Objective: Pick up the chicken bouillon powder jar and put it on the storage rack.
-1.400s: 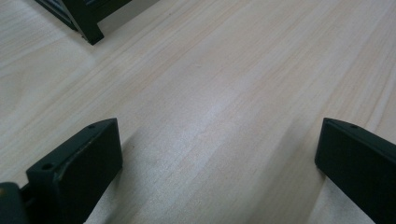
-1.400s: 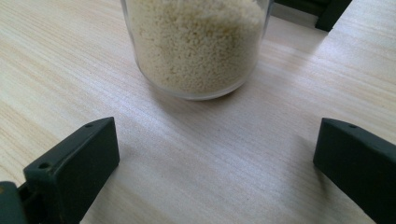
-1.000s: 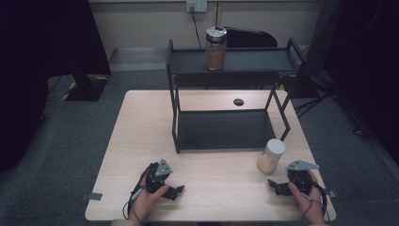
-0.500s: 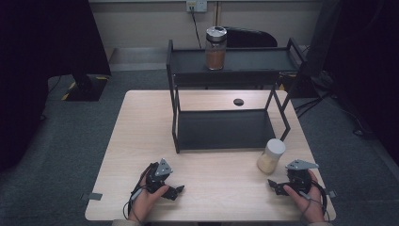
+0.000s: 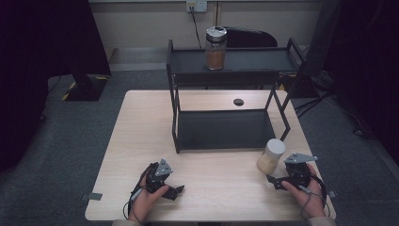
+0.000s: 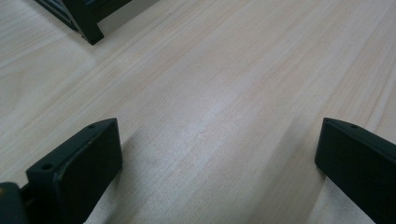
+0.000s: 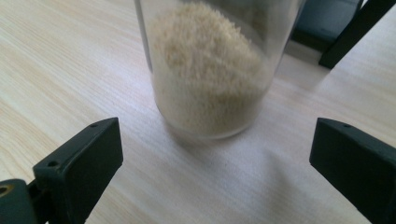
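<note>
Pale wood grain covers the counter (image 5: 211, 183), which carries a black two-tier metal rack (image 5: 226, 127) toward its far side. On the rack's top shelf stands a clear jar of brown powder (image 5: 216, 48) with a silvery lid. A small dark round spot (image 5: 238, 101) shows on the counter behind the rack's lower tier.

Near the counter's right front, just beside the rack's front right leg, stands a second clear jar (image 5: 271, 156) with a white lid, holding pale sandy granules. No label, brand or writing can be read on either jar or on the rack.

The left hand-held gripper (image 5: 173, 190) rests low over the counter's front left, held in the person's left hand (image 5: 148, 195). In the left gripper view its jaws stand wide apart, released, with bare wood between them and a corner of the rack at the upper left.

The right hand-held gripper (image 5: 274, 181) sits at the front right in the person's right hand (image 5: 306, 193). In the right gripper view its jaws are also spread wide and released, the pale-grained jar standing just ahead, centred between them but not touched.
</note>
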Tool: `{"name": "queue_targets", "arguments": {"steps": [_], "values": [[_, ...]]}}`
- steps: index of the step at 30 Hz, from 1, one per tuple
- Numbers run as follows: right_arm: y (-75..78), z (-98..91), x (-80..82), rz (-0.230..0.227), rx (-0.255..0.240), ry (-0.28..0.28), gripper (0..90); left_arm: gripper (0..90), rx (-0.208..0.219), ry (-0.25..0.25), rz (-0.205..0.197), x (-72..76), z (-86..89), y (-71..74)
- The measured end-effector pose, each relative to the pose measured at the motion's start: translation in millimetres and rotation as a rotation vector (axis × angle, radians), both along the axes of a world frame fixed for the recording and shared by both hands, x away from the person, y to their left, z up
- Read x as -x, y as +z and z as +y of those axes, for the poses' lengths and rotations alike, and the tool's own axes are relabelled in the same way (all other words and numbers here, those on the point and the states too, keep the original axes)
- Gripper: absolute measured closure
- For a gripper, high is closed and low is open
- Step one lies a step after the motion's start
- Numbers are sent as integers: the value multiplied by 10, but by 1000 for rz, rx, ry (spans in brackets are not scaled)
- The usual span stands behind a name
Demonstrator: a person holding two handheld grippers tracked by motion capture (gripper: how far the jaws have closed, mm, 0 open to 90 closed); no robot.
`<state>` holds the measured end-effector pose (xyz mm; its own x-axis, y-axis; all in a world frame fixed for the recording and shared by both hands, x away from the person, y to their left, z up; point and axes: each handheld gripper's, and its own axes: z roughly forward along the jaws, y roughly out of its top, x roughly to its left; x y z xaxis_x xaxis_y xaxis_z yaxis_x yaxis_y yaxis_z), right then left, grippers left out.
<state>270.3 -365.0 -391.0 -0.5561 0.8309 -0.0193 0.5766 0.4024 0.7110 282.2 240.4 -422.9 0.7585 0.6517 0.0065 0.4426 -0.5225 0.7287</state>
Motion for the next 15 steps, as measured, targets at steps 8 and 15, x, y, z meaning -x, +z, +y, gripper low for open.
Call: {"name": "queue_targets", "arguments": {"steps": [8, 15], "values": [[139, -8, -17, -32, -31, -3, 13, 0, 0, 0, 0, 0, 0, 0], [207, -32, -64, -56, -65, -17, 12, 0, 1, 0, 0, 1, 0, -1]]}}
